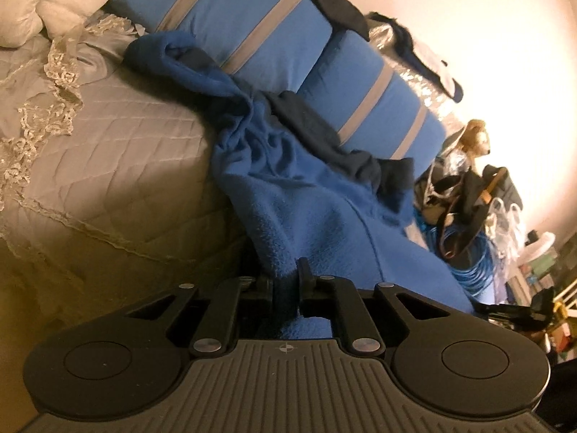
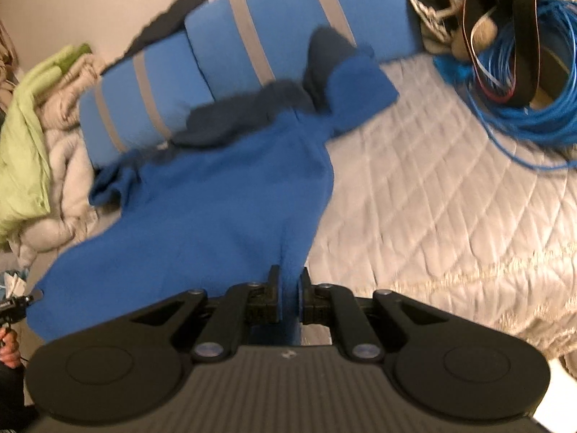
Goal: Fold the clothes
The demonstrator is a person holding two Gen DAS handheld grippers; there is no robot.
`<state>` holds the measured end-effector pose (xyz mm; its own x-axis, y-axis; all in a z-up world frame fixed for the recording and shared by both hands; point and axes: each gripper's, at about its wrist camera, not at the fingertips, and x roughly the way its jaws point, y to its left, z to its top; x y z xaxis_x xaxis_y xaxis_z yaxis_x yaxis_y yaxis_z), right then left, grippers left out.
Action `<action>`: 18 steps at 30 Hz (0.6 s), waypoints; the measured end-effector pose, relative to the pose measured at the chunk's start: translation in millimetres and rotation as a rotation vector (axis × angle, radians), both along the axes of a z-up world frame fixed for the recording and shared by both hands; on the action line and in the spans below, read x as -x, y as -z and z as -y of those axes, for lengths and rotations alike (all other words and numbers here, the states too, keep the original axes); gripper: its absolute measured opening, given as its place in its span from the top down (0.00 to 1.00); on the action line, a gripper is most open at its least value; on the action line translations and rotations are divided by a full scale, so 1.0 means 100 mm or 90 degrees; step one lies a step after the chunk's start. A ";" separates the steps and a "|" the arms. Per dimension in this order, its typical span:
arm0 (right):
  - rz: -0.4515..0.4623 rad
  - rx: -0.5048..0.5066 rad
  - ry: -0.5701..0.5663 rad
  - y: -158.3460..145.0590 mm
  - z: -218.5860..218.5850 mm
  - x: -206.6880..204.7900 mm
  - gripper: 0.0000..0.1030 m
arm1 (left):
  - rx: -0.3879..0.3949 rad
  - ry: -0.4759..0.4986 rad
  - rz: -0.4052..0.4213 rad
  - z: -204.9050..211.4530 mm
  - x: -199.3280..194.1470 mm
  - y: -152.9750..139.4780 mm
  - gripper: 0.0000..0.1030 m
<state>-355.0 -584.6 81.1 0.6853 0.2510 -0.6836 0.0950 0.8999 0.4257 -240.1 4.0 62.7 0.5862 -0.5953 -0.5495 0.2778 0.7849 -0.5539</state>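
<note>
A blue fleece garment (image 1: 306, 198) with a dark navy collar part (image 1: 324, 137) lies stretched over the quilted bed, its far end against the blue pillows. My left gripper (image 1: 286, 281) is shut on one near edge of the fleece. My right gripper (image 2: 288, 288) is shut on the other near edge of the same garment (image 2: 216, 198), whose navy part (image 2: 245, 112) rests against the pillows. The cloth hangs between the two grippers, lifted at the near side. The left gripper also shows at the left edge of the right wrist view (image 2: 16, 306).
Two blue pillows with grey stripes (image 1: 252, 25) (image 2: 223, 54) lie at the head of the grey quilted bedspread (image 2: 432, 187). A coil of blue cable and dark straps (image 2: 523, 83) sits on the bed's right. Beige and green bedding (image 2: 32, 126) is piled at the left.
</note>
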 end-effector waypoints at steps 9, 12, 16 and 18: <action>0.023 0.029 -0.033 -0.07 0.03 0.02 0.10 | -0.089 -0.065 0.003 -0.14 -0.03 -0.28 0.40; 0.055 0.042 -0.035 -0.24 0.07 0.03 0.00 | -0.115 -0.100 0.026 -0.19 -0.07 -0.51 0.34; 0.093 0.055 -0.019 -0.53 0.16 -0.03 0.00 | -0.160 -0.098 0.066 -0.19 -0.13 -0.92 0.34; 0.112 0.058 -0.012 -0.70 0.22 -0.08 0.00 | -0.176 -0.090 0.094 -0.16 -0.13 -1.16 0.34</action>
<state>-347.2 -606.5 151.5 0.7918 0.2072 -0.5746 0.0093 0.9365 0.3505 -226.7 20.0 178.2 0.7372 -0.3427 -0.5824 0.2166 0.9362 -0.2767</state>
